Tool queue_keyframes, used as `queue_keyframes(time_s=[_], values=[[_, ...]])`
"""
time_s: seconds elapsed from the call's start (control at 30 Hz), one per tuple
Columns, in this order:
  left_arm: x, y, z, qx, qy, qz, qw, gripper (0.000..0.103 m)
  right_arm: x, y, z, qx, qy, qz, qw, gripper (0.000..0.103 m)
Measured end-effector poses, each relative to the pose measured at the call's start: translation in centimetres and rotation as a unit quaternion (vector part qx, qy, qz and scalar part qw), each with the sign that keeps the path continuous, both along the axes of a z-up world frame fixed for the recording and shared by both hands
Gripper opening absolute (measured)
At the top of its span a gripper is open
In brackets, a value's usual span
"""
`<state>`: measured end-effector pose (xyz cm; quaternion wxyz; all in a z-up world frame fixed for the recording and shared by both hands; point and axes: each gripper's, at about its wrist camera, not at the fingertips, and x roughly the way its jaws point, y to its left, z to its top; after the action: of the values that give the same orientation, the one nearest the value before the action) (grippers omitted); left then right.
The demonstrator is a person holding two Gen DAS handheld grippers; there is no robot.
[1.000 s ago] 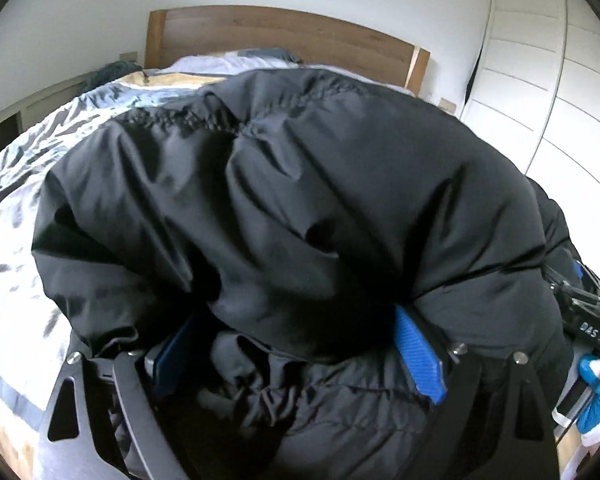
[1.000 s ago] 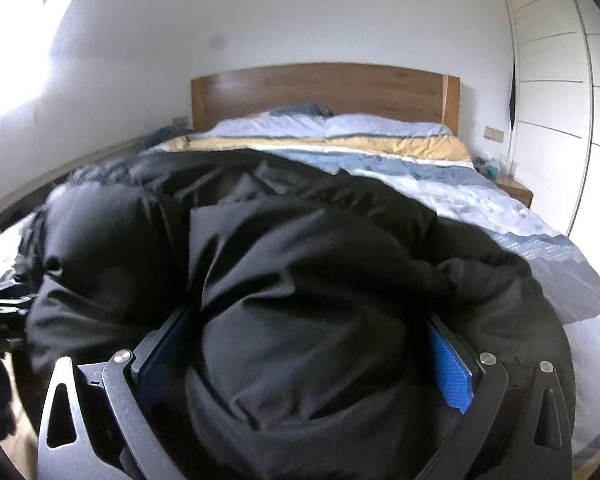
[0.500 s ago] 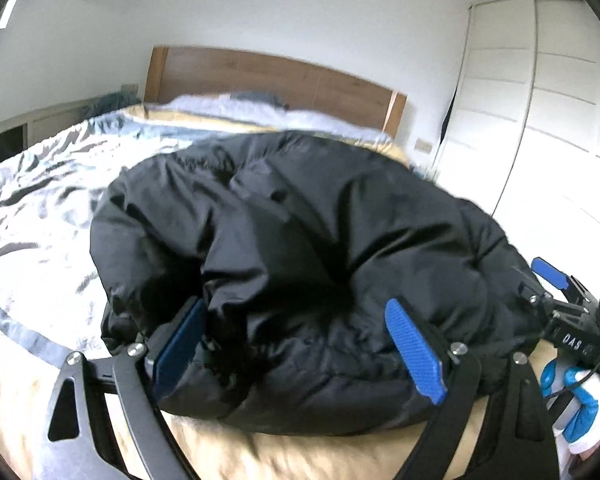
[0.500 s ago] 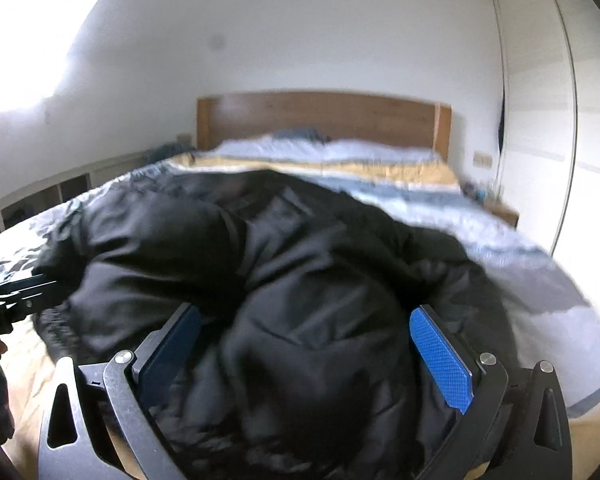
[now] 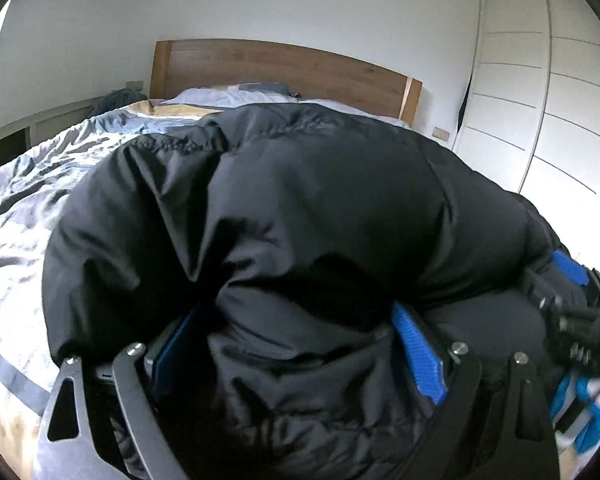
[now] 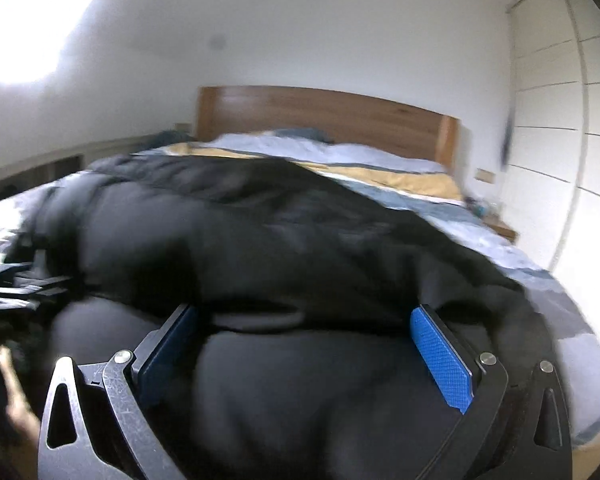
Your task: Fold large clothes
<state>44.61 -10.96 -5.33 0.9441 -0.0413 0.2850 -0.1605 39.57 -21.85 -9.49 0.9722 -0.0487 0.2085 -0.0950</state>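
- Black puffer jacket (image 5: 300,216) bunched on bed (image 5: 32,184), long axis crosswise, directly ahead of both claws.
- Left claw (image 5: 296,352) and right claw (image 6: 304,356): jaws wide, jacket bulk between; grip unclear.

Puffy black quilted jacket (image 5: 300,216) lies bunched in a rumpled mound on the bed

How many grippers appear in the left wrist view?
2: the left gripper in the foreground, wide around the black jacket; the right gripper at the right edge, blurred.
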Motion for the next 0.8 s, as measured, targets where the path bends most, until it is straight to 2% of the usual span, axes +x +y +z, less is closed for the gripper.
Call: queue_keyframes(time_s=[0.13,0.23,0.37,0.5,0.57,0.67,0.8], values=[[-1.3,0.7,0.2,0.000,0.008,0.006,1.0000,0.092,-1.3,-3.5,-0.4,0.026,0.017,-0.042,0.999,0.102],[-2.9,1.3,0.6,0.002,0.011,0.018,0.9998,0.092,-3.1,-2.9,0.1,0.015,0.017,-0.050,0.999,0.102],[-5.9,1.9,1.2,-0.005,0.005,0.022,0.9997,0.092,-5.8,-1.9,0.8,0.036,0.020,-0.047,0.998,0.102],[-6.7,2.2,-0.3,0.029,0.054,0.034,0.9975,0.092,-6.8,-1.7,0.1,0.046,0.058,-0.046,0.996,0.102],[-7.2,2.2,-0.3,0.037,0.058,0.033,0.9971,0.092,-7.3,-1.9,-0.6,0.051,0.084,-0.048,0.994,0.102],[-8.6,2.5,0.3,0.026,0.057,0.032,0.9975,0.092,-8.9,-1.7,-0.8,0.046,0.095,-0.052,0.993,0.103],[-11.5,3.2,-0.2,0.022,0.075,0.037,0.9962,0.092,-11.0,-1.3,-0.6,0.052,0.100,-0.058,0.992,0.103]])
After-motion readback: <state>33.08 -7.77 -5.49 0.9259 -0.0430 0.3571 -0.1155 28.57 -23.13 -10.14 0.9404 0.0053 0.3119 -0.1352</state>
